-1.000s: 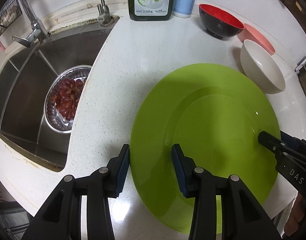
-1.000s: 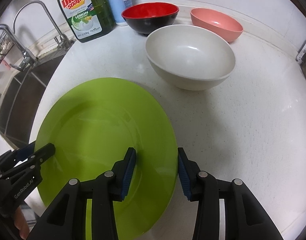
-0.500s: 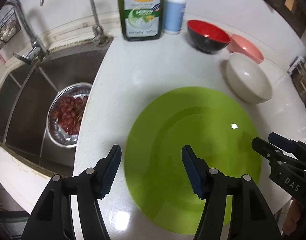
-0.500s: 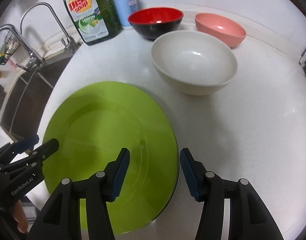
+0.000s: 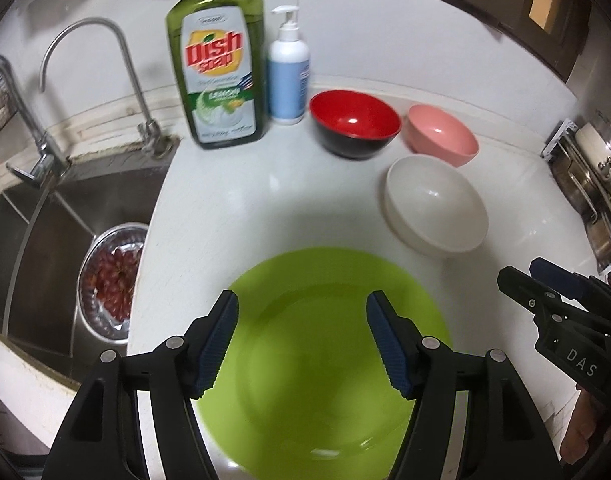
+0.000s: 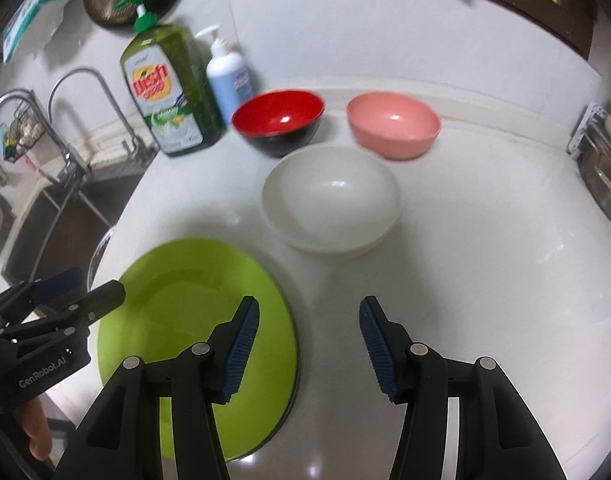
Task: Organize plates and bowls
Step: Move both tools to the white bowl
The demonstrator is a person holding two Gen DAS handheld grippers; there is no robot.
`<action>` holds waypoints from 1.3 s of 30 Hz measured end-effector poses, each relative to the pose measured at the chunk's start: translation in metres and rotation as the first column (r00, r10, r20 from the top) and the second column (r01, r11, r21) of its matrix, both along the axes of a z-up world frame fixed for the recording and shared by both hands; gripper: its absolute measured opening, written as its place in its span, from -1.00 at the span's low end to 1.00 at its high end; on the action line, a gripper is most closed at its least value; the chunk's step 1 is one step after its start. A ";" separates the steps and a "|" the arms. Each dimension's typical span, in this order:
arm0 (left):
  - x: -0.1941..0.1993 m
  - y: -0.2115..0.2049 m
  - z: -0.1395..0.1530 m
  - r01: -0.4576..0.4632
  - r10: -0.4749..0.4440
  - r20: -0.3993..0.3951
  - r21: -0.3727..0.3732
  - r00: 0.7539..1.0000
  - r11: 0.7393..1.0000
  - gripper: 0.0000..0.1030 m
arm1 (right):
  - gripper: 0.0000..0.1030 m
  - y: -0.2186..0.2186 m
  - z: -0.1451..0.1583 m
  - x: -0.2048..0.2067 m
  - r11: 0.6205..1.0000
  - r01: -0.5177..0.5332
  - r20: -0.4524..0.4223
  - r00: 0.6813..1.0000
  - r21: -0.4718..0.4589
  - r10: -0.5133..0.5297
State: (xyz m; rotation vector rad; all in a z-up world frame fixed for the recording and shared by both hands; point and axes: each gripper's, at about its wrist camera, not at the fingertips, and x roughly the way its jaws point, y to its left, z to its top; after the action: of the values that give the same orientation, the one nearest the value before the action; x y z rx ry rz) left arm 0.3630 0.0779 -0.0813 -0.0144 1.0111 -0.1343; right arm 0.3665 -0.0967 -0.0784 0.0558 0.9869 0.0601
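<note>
Both grippers have let go of the green plate and lifted clear of it, so EARLIER frames matter here: a second ago each pair of pads pinched the rim, now nothing sits between them. Furthest left, the sink (image 5: 65, 216) holds a metal bowl of grapes (image 5: 113, 276), untouched. Next, the left gripper (image 5: 301, 344) hangs above the green plate (image 5: 317, 364) with its jaws parting wider and empty. That plate lies flat on the counter (image 5: 233, 208) near its front edge. Right of it, the right gripper (image 6: 309, 352) is also open and empty, one finger over the plate's rim, the other over bare counter. Behind stand the white bowl (image 6: 331, 198), the red bowl (image 6: 279, 120) and the pink bowl (image 6: 393, 124), apart and unstacked. I judge the plate placed; the bowls likely come next
</note>
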 end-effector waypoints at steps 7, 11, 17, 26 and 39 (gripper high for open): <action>0.018 -0.026 0.005 0.030 -0.030 0.020 0.019 0.999 0.999 0.27 | 0.04 -0.025 0.010 0.014 1.000 0.027 0.024 0.999 0.013 -0.027; 0.029 -0.040 0.004 0.041 -0.041 0.022 0.025 0.999 0.999 0.27 | 0.04 -0.040 0.012 0.020 0.999 0.040 0.029 0.999 0.017 -0.040; 0.047 -0.059 -0.004 0.058 -0.059 0.009 0.030 0.998 0.998 0.27 | 0.04 -0.061 0.009 0.034 0.998 0.057 0.020 0.998 0.034 -0.058; 0.077 -0.081 -0.022 0.071 -0.070 -0.035 0.033 0.997 0.997 0.25 | 0.02 -0.080 -0.001 0.060 0.996 0.072 0.002 0.997 0.046 -0.072; 0.120 -0.094 -0.056 0.065 -0.063 -0.134 0.009 0.989 0.998 0.14 | -0.20 -0.088 -0.032 0.100 0.992 0.080 -0.088 0.993 0.093 -0.072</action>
State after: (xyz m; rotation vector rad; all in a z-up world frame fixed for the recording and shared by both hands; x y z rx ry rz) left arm 0.4830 -0.0157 -0.1372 0.0214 1.1472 -0.1875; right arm 0.4670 -0.1848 -0.1101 0.1860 1.0656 0.0358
